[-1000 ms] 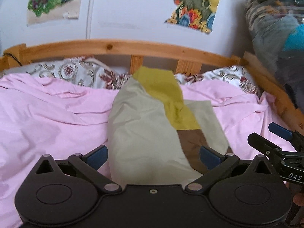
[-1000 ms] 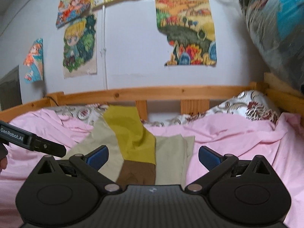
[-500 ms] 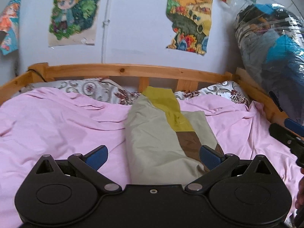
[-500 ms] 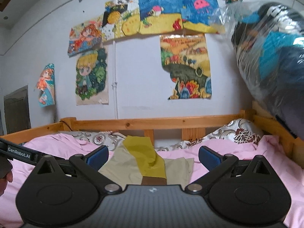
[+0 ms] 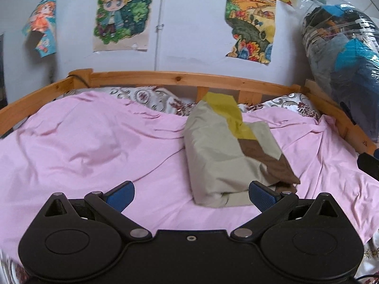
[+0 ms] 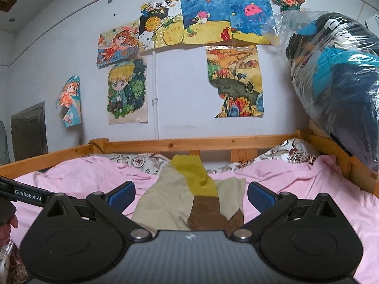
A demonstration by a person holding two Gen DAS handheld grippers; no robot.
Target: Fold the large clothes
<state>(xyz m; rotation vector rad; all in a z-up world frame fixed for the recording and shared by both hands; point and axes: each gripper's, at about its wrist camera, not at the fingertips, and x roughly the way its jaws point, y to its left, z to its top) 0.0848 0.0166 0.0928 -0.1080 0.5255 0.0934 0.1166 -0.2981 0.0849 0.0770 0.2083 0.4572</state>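
Note:
A folded garment (image 5: pixel 220 151) in beige with a mustard and a brown patch lies lengthways on the pink bedsheet (image 5: pixel 94 151), right of the bed's middle. My left gripper (image 5: pixel 190 193) is open, held above the sheet near the garment's front end, nothing between its fingers. In the right wrist view the same garment (image 6: pixel 175 203) lies just ahead of my right gripper (image 6: pixel 190 195), which is open and holds nothing. The right gripper's edge (image 5: pixel 368 165) shows at the far right of the left wrist view.
A wooden bed rail (image 5: pixel 180 79) runs around the back and sides. Patterned pillows (image 5: pixel 146 97) lie along the headboard. A plastic bag of clothes (image 6: pixel 336 80) hangs at the right. Drawings (image 6: pixel 203 19) cover the wall. A hand (image 6: pixel 7 224) holds the left gripper's body (image 6: pixel 26 195).
Both grippers have pulled back and tilted upward from the garment, so more wall and bed show. The garment stays folded on the sheet. Both stay open.

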